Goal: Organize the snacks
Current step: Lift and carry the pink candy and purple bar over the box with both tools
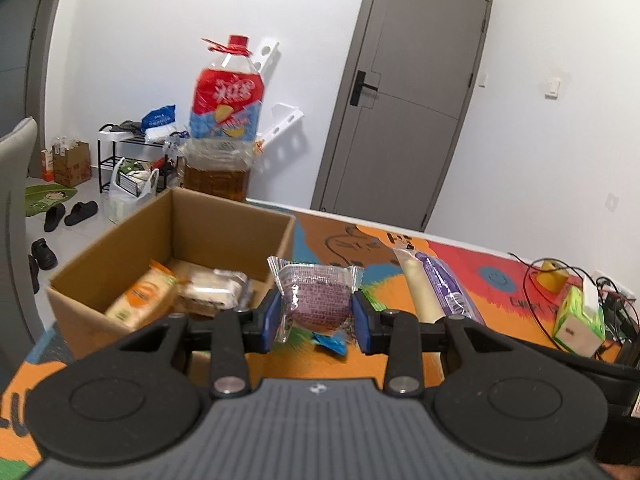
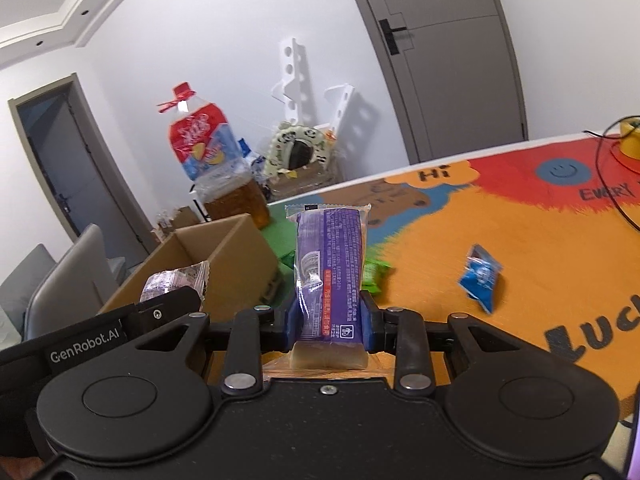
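Now, left claw: my blue pads are clamped on a round cake, one pad against each side of its wrapper.
Round cake: a purple disc in a clear, crinkly wrapper with sawtooth ends, held upright above the worktop, just right of the box.
Right claw: pressed shut on a long cake, gripping its lower part from both sides.
Long cake: a pale, soft, oblong bar in a glossy purple printed wrapper, standing on end between my pads; its bare cream end shows below them.
Box: plain brown corrugated cardboard, open at the top, with straight walls, sitting at the left of the worktop.
In the box: an orange-and-cream packet lying flat, touching a clear-wrapped sandwich cake beside it.
Worktop: covered by a bright cloth of orange, red, blue and green with cartoon lettering.
Blue packet: small, shiny and crumpled, lying alone on the orange patch, well apart from the box.
Green packet: flat, partly hidden behind the long cake.
Oil jug: big clear plastic bottle with a red cap and a red-and-blue label, amber liquid low inside, behind the box.
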